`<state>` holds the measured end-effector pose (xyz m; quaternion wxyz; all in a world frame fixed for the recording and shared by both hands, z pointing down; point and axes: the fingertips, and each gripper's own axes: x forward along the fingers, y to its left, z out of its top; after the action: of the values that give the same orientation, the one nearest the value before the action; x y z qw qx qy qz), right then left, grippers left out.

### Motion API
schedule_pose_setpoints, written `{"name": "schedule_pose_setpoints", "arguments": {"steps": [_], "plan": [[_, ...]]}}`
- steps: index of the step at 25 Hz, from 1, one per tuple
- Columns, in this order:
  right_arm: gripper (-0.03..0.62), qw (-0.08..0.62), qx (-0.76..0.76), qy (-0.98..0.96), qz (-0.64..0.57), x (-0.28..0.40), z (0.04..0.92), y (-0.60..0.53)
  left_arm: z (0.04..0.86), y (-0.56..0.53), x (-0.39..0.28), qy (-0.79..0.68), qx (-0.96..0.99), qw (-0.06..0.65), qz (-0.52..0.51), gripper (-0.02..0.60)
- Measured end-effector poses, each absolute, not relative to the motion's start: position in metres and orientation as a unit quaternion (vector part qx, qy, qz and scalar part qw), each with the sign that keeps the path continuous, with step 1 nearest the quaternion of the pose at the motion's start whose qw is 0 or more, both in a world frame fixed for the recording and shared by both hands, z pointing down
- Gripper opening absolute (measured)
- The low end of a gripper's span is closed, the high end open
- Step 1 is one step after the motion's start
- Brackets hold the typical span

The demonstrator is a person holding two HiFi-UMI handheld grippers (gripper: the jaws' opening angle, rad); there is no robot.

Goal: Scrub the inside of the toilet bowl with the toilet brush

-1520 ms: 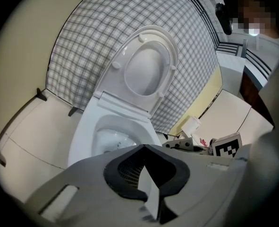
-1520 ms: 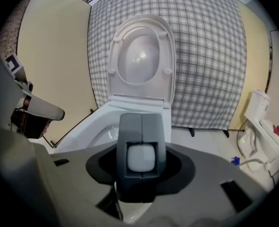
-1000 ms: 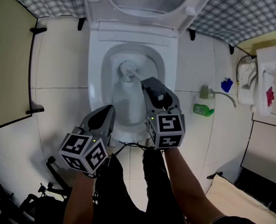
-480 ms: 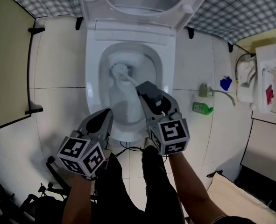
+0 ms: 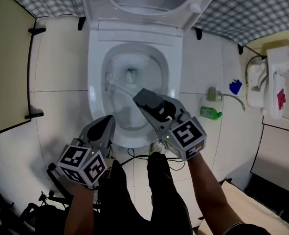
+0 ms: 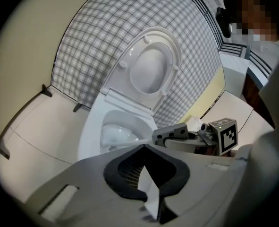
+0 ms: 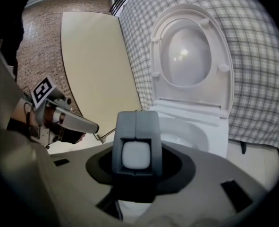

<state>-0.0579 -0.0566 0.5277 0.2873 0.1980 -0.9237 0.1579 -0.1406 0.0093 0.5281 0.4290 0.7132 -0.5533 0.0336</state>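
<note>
I had the right gripper (image 5: 144,98) pinching the toilet brush (image 5: 113,82) ahead in the toilet bowl (image 5: 160,68), left gripper (image 5: 106,123) pressed together.

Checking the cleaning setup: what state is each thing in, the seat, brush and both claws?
toilet seat: raised.
toilet brush: head inside the bowl, at its left side.
right claw: shut on the toilet brush.
left claw: shut, empty.
</note>
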Motion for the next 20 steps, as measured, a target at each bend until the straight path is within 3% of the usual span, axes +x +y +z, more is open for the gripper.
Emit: {"name": "schedule_pose_setpoints", "arguments": {"steps": [8,20], "plan": [[0.192,0.33,0.082,-0.928,0.155,-0.023,0.527,-0.021,0.529,0.013,-0.134,-0.548,0.715,0.433,0.036,0.008],[0.192,0.296,0.214,-0.921,0.134,-0.033,0.553,-0.088,0.527,0.008,-0.135,-0.549,0.713,0.436,0.03,0.008]]}}
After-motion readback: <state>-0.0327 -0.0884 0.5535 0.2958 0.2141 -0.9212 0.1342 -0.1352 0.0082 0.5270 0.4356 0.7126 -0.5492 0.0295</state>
